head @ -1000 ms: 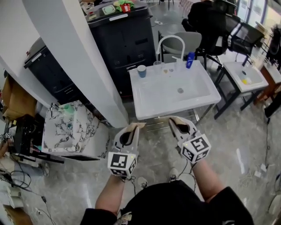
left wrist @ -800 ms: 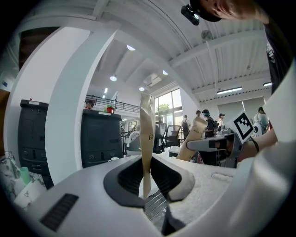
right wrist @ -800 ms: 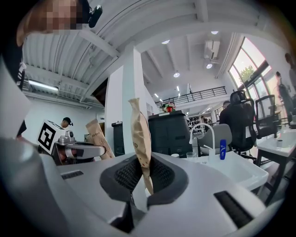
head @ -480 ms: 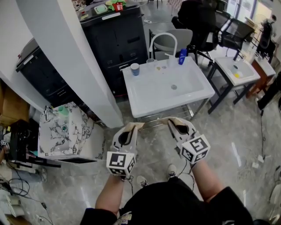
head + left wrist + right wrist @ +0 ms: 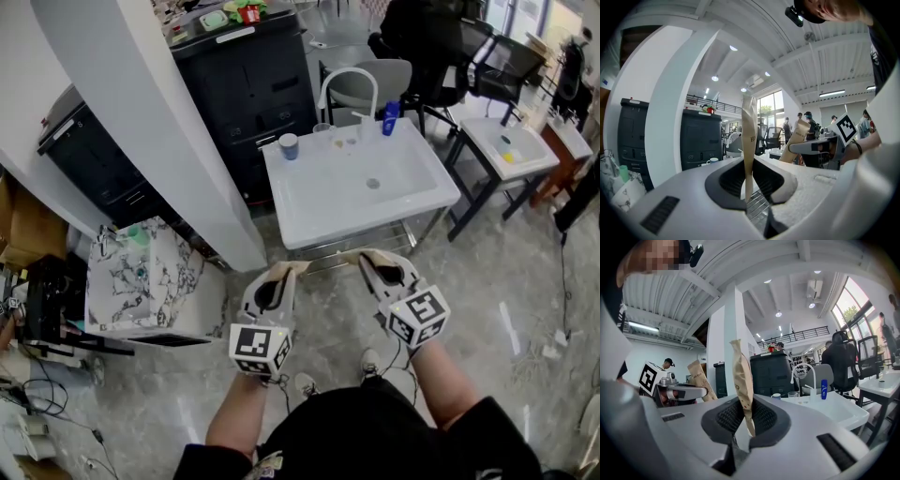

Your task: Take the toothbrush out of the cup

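We hold left gripper [image 5: 289,268] and right gripper [image 5: 367,256] level, jaws pressed together on nothing, near the sink's [image 5: 337,231] near rim | blue cup [image 5: 289,145] far left on sink, clear glass [image 5: 322,131] and blue bottle [image 5: 390,118] to its right | white pillar [image 5: 159,122] left, black cabinet [image 5: 253,84] beyond | we cannot make out the toothbrush: too small.

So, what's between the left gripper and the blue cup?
In the head view, only the sink's front rim and bare white basin lie between the left gripper and the blue cup.
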`<state>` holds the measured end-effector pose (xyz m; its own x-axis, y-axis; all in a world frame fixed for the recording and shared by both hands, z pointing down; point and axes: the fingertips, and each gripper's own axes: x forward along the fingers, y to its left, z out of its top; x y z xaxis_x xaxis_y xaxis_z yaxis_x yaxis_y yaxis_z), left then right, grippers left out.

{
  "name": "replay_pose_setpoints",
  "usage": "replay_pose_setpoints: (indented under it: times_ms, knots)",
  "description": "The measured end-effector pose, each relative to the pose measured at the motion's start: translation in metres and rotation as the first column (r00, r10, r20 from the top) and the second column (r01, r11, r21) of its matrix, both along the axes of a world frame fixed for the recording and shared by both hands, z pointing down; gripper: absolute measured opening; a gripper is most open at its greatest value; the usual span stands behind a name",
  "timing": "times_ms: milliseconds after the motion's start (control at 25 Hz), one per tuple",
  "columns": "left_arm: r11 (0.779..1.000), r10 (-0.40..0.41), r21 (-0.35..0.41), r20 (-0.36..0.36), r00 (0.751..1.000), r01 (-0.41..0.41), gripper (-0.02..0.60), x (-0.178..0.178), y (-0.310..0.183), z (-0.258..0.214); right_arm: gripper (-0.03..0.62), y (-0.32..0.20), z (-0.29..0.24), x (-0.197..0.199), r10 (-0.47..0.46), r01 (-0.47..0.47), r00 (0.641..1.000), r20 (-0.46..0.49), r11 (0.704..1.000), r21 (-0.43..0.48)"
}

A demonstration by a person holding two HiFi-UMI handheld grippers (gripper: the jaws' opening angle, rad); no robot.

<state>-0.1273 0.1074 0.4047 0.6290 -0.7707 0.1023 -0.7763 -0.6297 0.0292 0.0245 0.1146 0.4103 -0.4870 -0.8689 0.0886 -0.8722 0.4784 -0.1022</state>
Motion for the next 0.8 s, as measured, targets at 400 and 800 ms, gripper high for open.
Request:
replay_pose_setpoints:
  times_ms: [400,800]
  knots:
    - [1.000,-0.011,0.002,-0.002,1.000,0.011,0.045,-0.0009,0.0029,-0.0015,0.026,0.0013,0.0007,0.0001,-0.011,0.011,1.000,-0.001,1.000,-0.006]
    - [1.000,-0.012,0.007,0.001,1.000,0.012,0.046,-0.0019,0.0045,-0.0027,0.026,0.0028,0.0011,-0.0001,-0.013,0.013,1.000,-0.004,1.000,-0.007]
